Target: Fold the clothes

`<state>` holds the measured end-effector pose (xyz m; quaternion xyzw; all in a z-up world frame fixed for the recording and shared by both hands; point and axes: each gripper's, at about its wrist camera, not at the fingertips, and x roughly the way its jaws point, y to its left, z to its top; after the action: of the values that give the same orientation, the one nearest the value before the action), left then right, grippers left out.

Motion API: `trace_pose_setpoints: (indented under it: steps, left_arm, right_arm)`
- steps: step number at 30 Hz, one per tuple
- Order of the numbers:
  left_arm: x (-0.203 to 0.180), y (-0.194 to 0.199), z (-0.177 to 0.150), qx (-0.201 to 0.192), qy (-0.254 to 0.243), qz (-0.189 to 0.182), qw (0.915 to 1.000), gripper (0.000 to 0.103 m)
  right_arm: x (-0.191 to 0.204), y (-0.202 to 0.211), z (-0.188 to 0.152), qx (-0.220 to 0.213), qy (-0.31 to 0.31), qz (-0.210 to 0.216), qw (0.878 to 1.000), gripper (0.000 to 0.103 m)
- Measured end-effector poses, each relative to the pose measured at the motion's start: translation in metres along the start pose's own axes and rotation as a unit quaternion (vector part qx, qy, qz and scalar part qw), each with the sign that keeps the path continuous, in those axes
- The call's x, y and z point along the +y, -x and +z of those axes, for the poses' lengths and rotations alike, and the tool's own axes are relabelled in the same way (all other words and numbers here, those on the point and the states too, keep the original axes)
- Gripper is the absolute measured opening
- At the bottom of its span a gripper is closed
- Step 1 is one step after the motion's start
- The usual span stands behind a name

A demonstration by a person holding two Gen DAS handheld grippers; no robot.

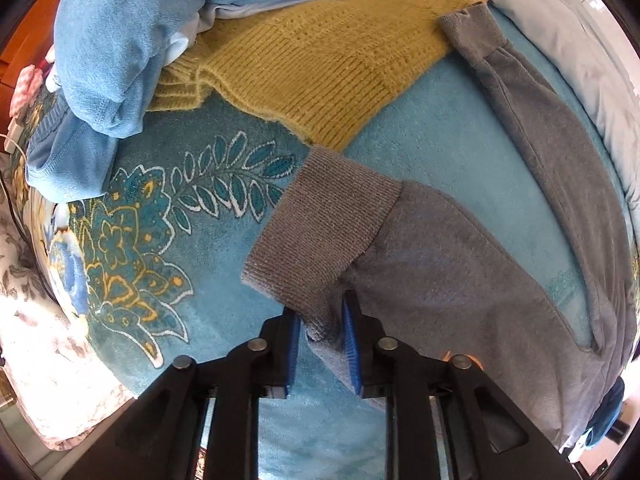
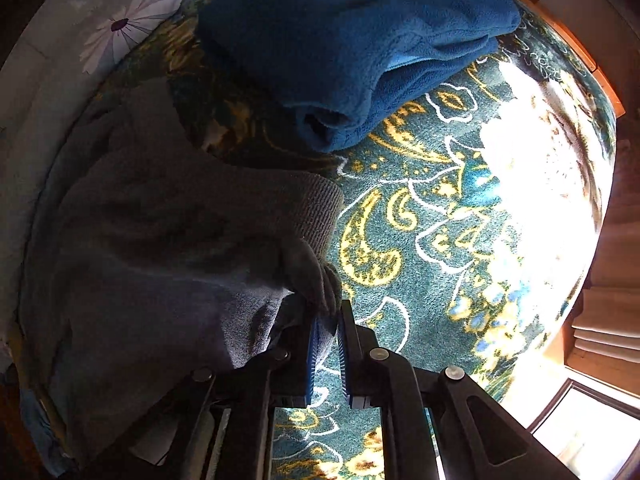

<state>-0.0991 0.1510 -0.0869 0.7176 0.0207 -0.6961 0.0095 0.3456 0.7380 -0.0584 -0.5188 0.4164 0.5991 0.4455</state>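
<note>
Grey sweatpants (image 1: 448, 256) lie spread on a teal floral blanket (image 1: 208, 240). One ribbed cuff (image 1: 320, 224) points toward the left wrist camera, and my left gripper (image 1: 322, 320) is shut on the cloth just below that cuff. The other leg (image 1: 536, 120) stretches away at the right, its cuff (image 1: 472, 28) at the top. In the right wrist view the same grey sweatpants (image 2: 160, 240) bunch at the left with a ribbed band (image 2: 320, 208). My right gripper (image 2: 326, 328) is shut on a fold of that grey cloth.
A mustard knit sweater (image 1: 312, 72) and a light blue garment (image 1: 128, 40) lie beyond the sweatpants. A folded dark blue fleece (image 2: 360, 48) rests on the blanket (image 2: 420, 220) in the right wrist view. Wooden bed edge (image 2: 580, 48) and a bright sunlit patch (image 2: 540, 184) at right.
</note>
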Motion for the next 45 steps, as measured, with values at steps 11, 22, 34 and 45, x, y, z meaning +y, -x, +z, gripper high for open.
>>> trace_pose_setpoints:
  steps: [11,22,34,45]
  left_arm:
    - [-0.012,0.050,0.002,-0.026,0.020,-0.026,0.9991,0.055]
    - [-0.065,0.061,0.023,-0.030,-0.020,-0.045,0.9983,0.055]
    - [-0.110,0.044,0.018,0.007,-0.039,-0.039,0.9985,0.056]
    - [-0.128,0.043,0.020,0.007,-0.062,-0.038,0.9973,0.056]
  right_arm:
    - [0.084,0.056,0.028,-0.076,0.102,0.040,0.991,0.049]
    - [0.122,-0.019,0.132,-0.043,0.085,0.110,0.989,0.053]
    - [0.135,-0.068,0.163,0.007,0.119,0.127,0.985,0.058]
    - [0.143,-0.043,0.171,-0.036,0.142,0.070,0.987,0.036]
